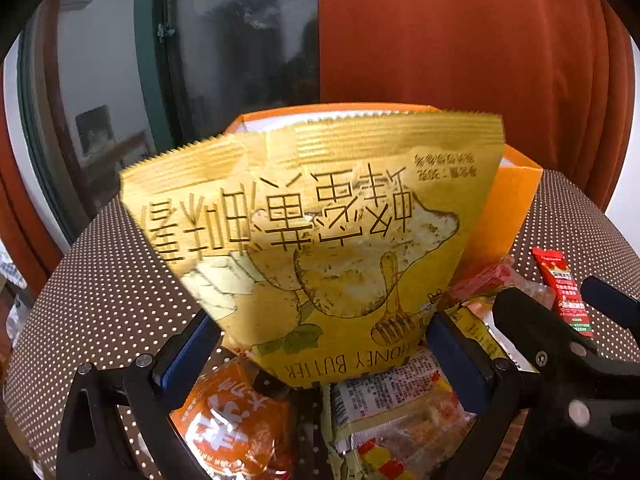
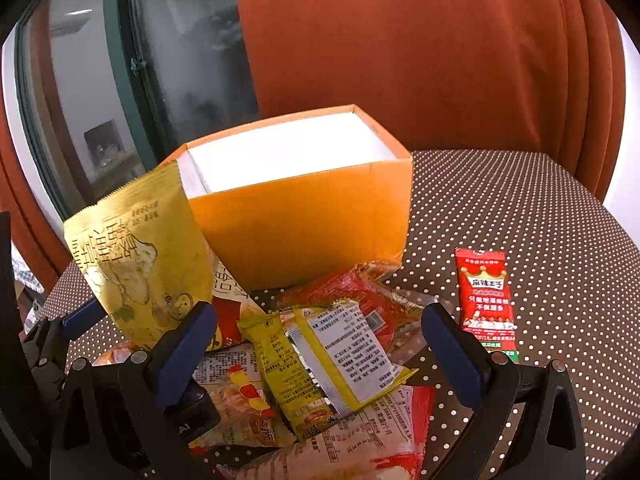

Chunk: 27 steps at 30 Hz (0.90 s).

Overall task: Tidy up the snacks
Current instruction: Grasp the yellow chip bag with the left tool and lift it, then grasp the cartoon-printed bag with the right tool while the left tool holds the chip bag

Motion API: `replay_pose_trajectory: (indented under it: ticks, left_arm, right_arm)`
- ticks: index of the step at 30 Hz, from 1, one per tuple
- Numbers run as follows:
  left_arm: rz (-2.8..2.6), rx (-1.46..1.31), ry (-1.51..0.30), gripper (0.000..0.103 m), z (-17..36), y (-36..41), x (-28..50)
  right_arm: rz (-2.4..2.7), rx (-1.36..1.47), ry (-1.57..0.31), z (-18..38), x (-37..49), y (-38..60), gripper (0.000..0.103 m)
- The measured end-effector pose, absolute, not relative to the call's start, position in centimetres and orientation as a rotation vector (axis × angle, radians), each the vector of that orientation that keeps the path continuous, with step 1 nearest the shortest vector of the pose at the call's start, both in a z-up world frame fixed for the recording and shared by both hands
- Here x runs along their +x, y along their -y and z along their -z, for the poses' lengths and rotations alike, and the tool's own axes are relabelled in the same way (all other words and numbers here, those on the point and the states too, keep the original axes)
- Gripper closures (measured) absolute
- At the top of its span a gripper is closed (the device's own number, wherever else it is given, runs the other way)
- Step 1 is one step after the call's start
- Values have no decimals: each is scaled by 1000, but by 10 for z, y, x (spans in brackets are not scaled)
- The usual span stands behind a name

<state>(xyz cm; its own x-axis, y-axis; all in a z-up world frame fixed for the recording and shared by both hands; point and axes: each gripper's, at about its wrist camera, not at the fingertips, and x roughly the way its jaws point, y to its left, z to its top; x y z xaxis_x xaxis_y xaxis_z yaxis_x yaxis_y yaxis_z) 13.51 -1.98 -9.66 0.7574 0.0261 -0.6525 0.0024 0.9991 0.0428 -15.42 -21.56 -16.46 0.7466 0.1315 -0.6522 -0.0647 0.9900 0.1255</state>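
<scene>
Brown dotted tablecloth (image 2: 520, 208) before rust curtains (image 2: 400, 40); left fingers (image 1: 188, 354) pinch yellow bag (image 1: 320, 216), right fingers (image 2: 452, 356) gape.

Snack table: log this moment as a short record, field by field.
surface: dotted brown tablecloth
container: orange box, open top, white inside, nothing visible in it
left gripper: shut on yellow honey butter bag, held upside down in front of the box
right gripper: open, above the snack pile
loose item: red sachet, flat, apart from the pile
</scene>
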Motion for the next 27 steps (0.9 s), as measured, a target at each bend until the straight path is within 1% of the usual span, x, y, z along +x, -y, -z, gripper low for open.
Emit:
replay_pose_trajectory:
  ticks: [5, 6, 7, 9, 10, 12, 14, 17, 21, 27]
  left_arm:
    - [-21, 44, -734, 1, 103, 18, 153]
    - [-21, 46, -735, 3, 104, 19, 157]
    - [-21, 46, -736, 10, 107, 20, 156]
    - [-16, 43, -744, 14, 109, 19, 161]
    - [-18, 44, -742, 20, 107, 17, 159]
    - [-20, 44, -742, 24, 106, 17, 163]
    - [-30, 47, -741, 31, 106, 16, 164]
    - [-24, 36, -734, 38, 102, 15, 162]
    - [-32, 37, -697, 42, 95, 15, 157]
    - [-60, 40, -618, 42, 83, 18, 132]
  right_arm:
    - [-126, 91, -739, 170, -146, 213, 0]
    - [-128, 92, -743, 171, -144, 212, 0]
    - [-130, 94, -750, 173, -142, 212, 0]
    - [-138, 100, -764, 176, -139, 212, 0]
    - [-141, 100, -769, 177, -137, 212, 0]
    - [-145, 99, -776, 177, -136, 211, 0]
    - [-154, 94, -778, 178, -135, 209, 0]
    - [-154, 92, -776, 177, -135, 208, 0]
    - [-154, 106, -766, 174, -140, 210, 0]
    - [-145, 89, -724, 162, -153, 210, 0]
